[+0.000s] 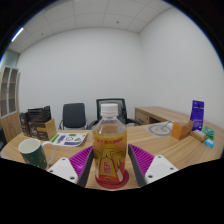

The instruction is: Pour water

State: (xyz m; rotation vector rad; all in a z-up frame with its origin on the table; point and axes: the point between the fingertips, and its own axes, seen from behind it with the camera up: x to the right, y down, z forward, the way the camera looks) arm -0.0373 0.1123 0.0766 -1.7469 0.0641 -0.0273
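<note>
A clear plastic bottle (110, 150) with a white cap, amber liquid and a red-and-yellow label stands upright between my fingers. My gripper (110, 162) is shut on the bottle, and both magenta pads (81, 162) lie against its sides with no gap showing. The bottle's base sits low over the wooden table (165, 146); I cannot tell whether it rests on the table or hangs just above it. A green paper cup (32, 151) stands upright on the table, to the left of the left finger and apart from it.
Beyond the bottle lies a flat blue-and-white box (68, 139). Dark boxes (38, 122) stand at the back left. An orange box (181, 129) and a purple carton (197, 112) stand at the right. Two office chairs (73, 115) are behind the table.
</note>
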